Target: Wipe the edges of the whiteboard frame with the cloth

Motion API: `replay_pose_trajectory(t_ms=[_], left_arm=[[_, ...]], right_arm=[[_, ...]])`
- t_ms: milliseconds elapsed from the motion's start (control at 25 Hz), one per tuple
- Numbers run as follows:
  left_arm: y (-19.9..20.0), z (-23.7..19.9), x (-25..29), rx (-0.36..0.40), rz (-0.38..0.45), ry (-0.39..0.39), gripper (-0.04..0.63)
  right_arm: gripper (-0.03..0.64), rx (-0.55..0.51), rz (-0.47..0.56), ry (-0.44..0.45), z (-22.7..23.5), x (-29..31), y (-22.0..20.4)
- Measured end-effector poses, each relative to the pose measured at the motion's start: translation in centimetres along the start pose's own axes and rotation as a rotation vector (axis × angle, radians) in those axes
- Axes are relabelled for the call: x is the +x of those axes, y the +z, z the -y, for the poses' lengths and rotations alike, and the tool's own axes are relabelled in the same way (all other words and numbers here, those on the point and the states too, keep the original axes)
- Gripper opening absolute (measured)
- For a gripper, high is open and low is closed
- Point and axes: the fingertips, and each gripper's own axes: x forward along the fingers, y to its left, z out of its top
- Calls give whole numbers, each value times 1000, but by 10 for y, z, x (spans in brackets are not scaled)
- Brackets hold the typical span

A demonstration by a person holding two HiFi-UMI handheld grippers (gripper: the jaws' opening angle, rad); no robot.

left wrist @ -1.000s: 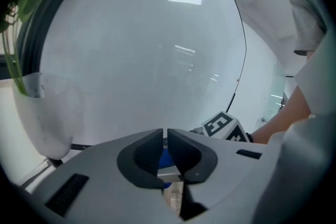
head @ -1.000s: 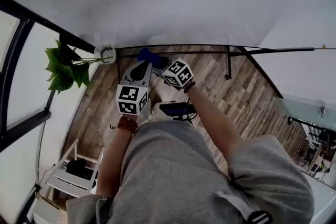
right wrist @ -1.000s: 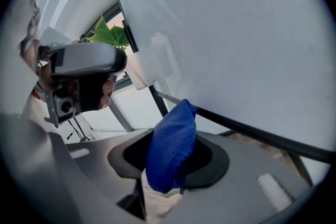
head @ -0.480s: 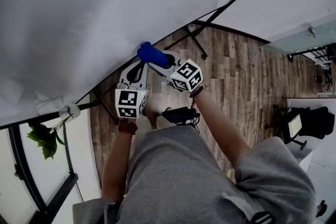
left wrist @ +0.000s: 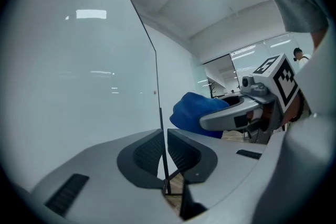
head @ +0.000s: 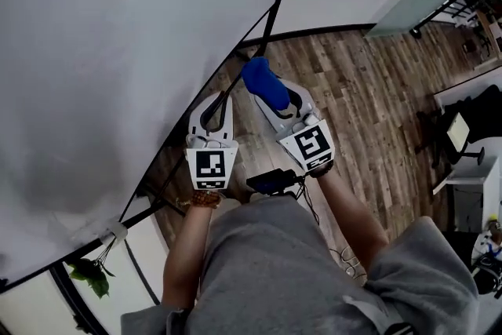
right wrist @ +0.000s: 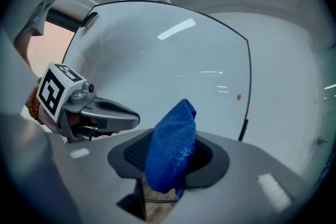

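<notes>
The whiteboard (head: 118, 51) fills the left of the head view, and its thin dark frame edge (head: 267, 20) runs diagonally down to the lower left. My left gripper (head: 221, 98) is shut on that frame edge (left wrist: 157, 92), with the thin strip pinched between its pads (left wrist: 184, 152). My right gripper (head: 263, 81) is shut on a folded blue cloth (head: 267, 86), just right of the left gripper and close to the frame. The cloth (right wrist: 170, 147) sticks up between the right gripper's pads and hides their tips. From the left gripper view, the cloth (left wrist: 194, 113) lies beside the edge.
A wood plank floor (head: 361, 98) lies below. There is a green plant (head: 88, 277) at the lower left and a desk with a chair (head: 463, 137) at the right. A black device (head: 271, 183) hangs at the person's waist.
The head view has swung, so the frame edge now runs diagonally and the plant has dropped to the lower left. Both grippers stay at the edge, and the cloth stays in the right gripper.
</notes>
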Motion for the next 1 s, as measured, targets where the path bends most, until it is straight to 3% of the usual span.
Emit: replay_pose_trajectory(t_ms=[200, 440, 840, 1000], left_arm=[[43, 39, 26, 54, 83, -42, 32], [67, 69, 43, 46, 126, -40, 29], [62, 101, 56, 18, 110, -55, 29], [58, 106, 56, 18, 104, -53, 29]], right_arm=[[170, 4, 15, -158, 34, -52, 21], [172, 59, 26, -306, 64, -88, 32], [172, 30, -12, -438, 84, -118, 23], [172, 40, -18, -436, 82, -122, 17]])
